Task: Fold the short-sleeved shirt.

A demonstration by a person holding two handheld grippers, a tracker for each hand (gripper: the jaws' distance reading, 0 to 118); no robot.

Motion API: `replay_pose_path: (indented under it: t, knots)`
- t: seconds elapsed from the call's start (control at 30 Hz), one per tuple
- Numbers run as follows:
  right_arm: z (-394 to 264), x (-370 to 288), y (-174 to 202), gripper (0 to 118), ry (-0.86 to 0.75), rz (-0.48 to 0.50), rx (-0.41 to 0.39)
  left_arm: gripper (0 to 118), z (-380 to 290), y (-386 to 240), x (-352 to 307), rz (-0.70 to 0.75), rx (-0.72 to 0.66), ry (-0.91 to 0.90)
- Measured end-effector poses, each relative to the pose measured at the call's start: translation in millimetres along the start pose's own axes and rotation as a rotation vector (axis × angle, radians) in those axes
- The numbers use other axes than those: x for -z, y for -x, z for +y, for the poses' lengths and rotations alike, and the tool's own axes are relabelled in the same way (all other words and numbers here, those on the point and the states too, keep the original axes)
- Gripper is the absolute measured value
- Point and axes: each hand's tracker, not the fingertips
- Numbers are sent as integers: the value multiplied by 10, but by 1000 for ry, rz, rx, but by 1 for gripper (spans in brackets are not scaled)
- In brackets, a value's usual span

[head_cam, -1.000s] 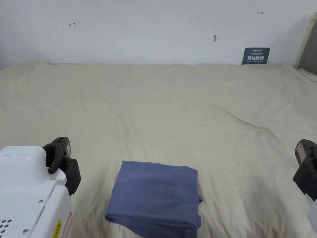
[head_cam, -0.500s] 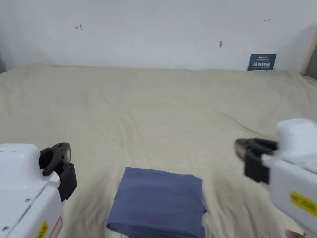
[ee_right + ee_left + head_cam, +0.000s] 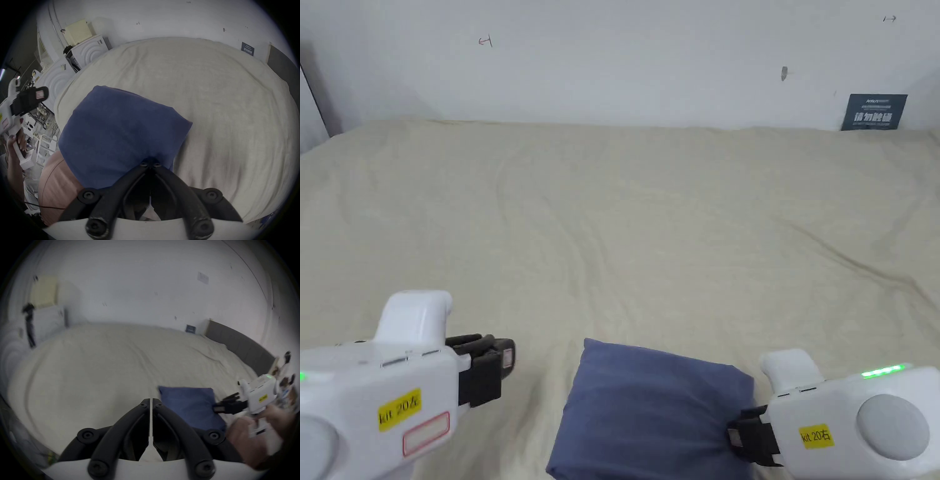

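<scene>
Right tongs [image 3: 737, 437] have come in from the side since half a second ago and now sit at the right edge of the folded shirt [image 3: 653, 415]; left tongs [image 3: 503, 365] have swung to point toward the shirt's left side.

Count: one blue short-sleeved shirt, folded into a compact rectangle; two tongs, one per hand; one beige bed [image 3: 675, 237]; one dark sign [image 3: 874, 112] against the white wall [image 3: 625, 56].

Shirt lies on the near part of the bed, between the two tongs. Left tongs are just beside its left edge, apart from it, not touching. In the left gripper view the jaws are closed together with only a hairline gap, nothing between them. Right tongs touch the shirt: in the right gripper view the jaw tips are pinched together on a bunched bit of the blue cloth at its near edge, fabric puckered around them.
</scene>
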Motion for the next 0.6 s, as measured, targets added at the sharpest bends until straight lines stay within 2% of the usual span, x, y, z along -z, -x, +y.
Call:
replay_pose_path:
  t: [0.07, 0.1, 0.13, 0.17, 0.2, 0.23, 0.3, 0.47, 0.53, 0.6]
  knots:
    - [-6, -11, 1, 0, 2, 6, 2, 3, 90, 347, 251, -211, -180, 195]
    - [-11, -11, -4, 0, 2, 8, 0, 5, 113, 493, 371, -326, -270, 231]
    - [-18, -11, -12, 0, 0, 12, -2, 19, 103, 640, 510, -441, -349, 294]
    - [-27, -13, -23, 0, -3, 16, 0, 46, 83, 732, 629, -504, -395, 324]
    - [-32, -11, -27, 0, -6, 20, 4, 91, 86, 804, 728, -527, -399, 362]
    - [-39, -9, -38, 0, -9, 25, 11, 116, 81, 804, 835, -554, -392, 407]
    - [-46, -7, -60, 0, -11, 36, 25, 118, 62, 831, 1025, -611, -394, 465]
    - [-39, 0, -82, 0, -8, 53, 45, 118, -140, 793, 1425, -704, -571, 575]
    - [-36, 2, -83, 0, -5, 55, 41, 118, -132, 754, 1550, -809, -593, 563]
    - [-28, 9, -90, 0, -4, 56, 43, 118, -125, 657, 1672, -793, -605, 576]
